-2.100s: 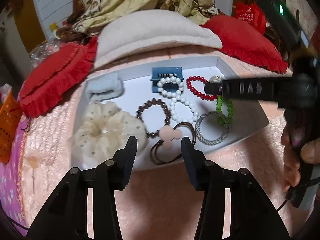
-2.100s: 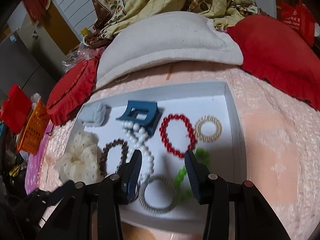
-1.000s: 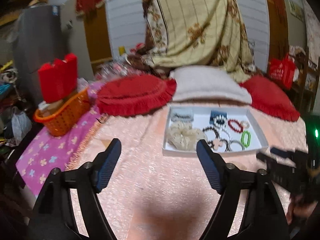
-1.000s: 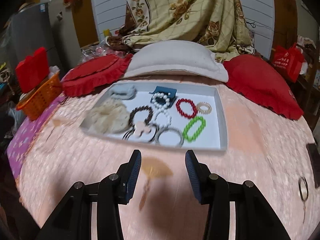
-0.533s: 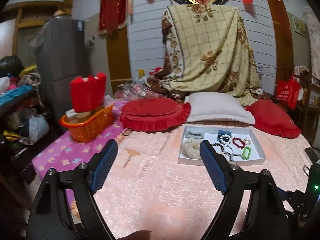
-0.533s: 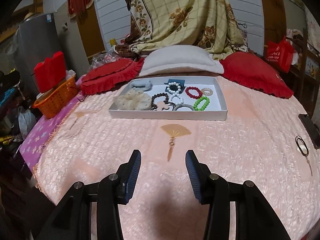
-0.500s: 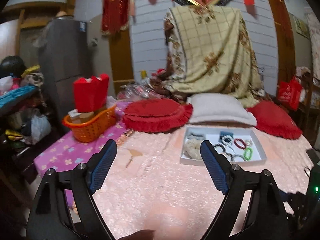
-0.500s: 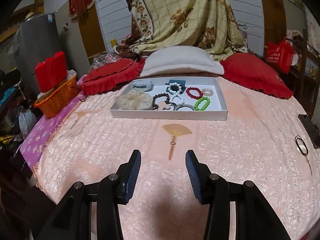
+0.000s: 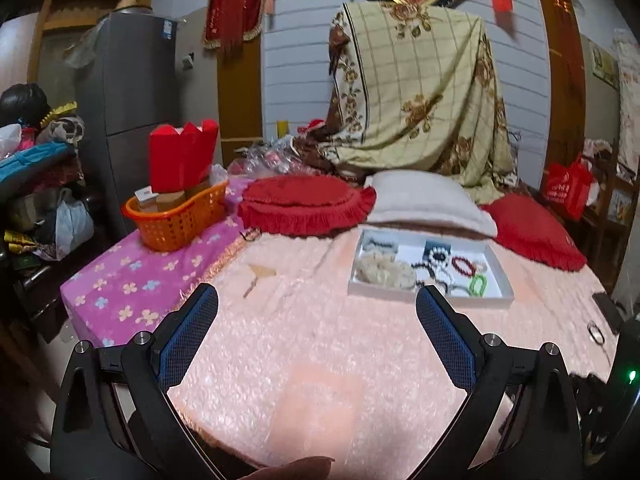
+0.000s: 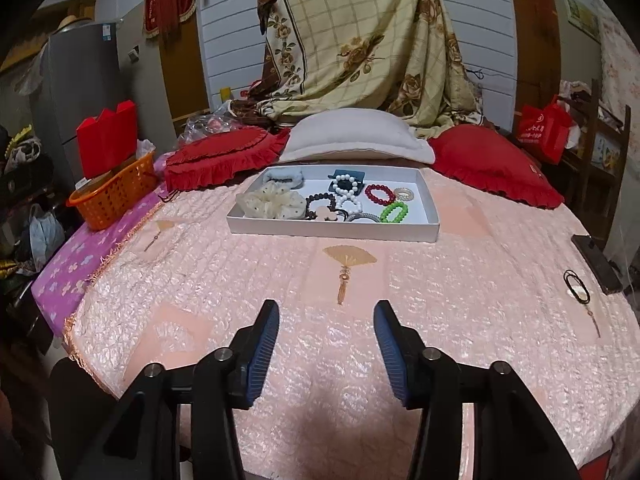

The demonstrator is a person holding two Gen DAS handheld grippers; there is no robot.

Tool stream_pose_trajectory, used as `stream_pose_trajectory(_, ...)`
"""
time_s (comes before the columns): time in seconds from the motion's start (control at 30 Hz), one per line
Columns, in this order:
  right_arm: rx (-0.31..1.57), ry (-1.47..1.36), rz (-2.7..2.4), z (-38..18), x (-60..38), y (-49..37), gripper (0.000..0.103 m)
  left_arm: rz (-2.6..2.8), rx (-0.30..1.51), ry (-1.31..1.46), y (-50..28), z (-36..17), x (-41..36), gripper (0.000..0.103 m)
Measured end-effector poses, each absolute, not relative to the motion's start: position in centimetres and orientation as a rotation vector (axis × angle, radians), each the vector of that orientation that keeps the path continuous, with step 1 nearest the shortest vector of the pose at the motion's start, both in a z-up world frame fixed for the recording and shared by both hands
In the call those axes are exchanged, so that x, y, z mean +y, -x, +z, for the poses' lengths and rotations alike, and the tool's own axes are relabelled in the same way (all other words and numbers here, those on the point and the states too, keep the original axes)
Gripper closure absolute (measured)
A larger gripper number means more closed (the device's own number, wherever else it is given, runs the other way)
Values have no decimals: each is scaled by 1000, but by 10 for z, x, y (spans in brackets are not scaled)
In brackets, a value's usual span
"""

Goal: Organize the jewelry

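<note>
on the pink quilted bed [image 10: 280, 280] we log a shallow white tray [image 10: 332, 231], set toward the far end just in front of a pale pillow [image 10: 352, 136] and between two red frilled cushions [image 10: 224, 156]. inside the tray, from the right wrist view: a cream dotted scrunchie [image 10: 272, 204] at the near left, a grey-blue scrunchie [image 10: 283, 176] behind it, a blue hair claw [image 10: 347, 178] at the back with a white bead string [image 10: 347, 190] lying across it, a dark brown bead bracelet [image 10: 320, 200] in the middle, a red bead bracelet [image 10: 379, 194], a small pale coil hair tie [image 10: 404, 194] at the back right and a green bead bracelet [image 10: 394, 212] at the near right. a pink flower-shaped hair tie [image 10: 326, 213] and a grey coil ring [image 10: 362, 217] lie along the near wall; we cannot tell whether they touch. all jewelry sits in the tray; none is held.

left gripper [image 9: 316, 318]: jaws spread very wide and opening, nothing between them, only quilt below. the tray [image 9: 424, 294] shows small and slightly blurred, well ahead and to the right of it.

right gripper [image 10: 326, 338]: jaws parted about halfway and opening, nothing between them. it hangs over the near part of the bed, well apart from the tray, with an embroidered fan motif [image 10: 349, 258] on the quilt between it and the tray.

off-tray items: a black hair band [image 10: 577, 282] near the right edge of the bed, a dark phone [image 10: 596, 258] beside it, an orange basket [image 10: 114, 196] on the purple flowered sheet [image 10: 76, 264] at left.
</note>
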State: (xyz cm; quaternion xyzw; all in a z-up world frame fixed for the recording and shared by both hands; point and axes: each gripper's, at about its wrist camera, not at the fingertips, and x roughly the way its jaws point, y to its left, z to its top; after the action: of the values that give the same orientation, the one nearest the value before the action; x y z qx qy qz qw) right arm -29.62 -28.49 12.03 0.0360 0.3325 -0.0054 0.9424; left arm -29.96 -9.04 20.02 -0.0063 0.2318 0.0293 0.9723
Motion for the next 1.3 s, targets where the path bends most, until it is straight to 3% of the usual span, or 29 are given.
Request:
stream_pose_trajectory(0.17, 664, -73, -32, 123, -284, 300, 44, 19, 551, 0, 297, 187, -92, 3)
stream_pose_trajectory(1.3, 787, -32, -118, 82, -282, 280, 43, -64, 778, 18, 267, 133, -98, 3)
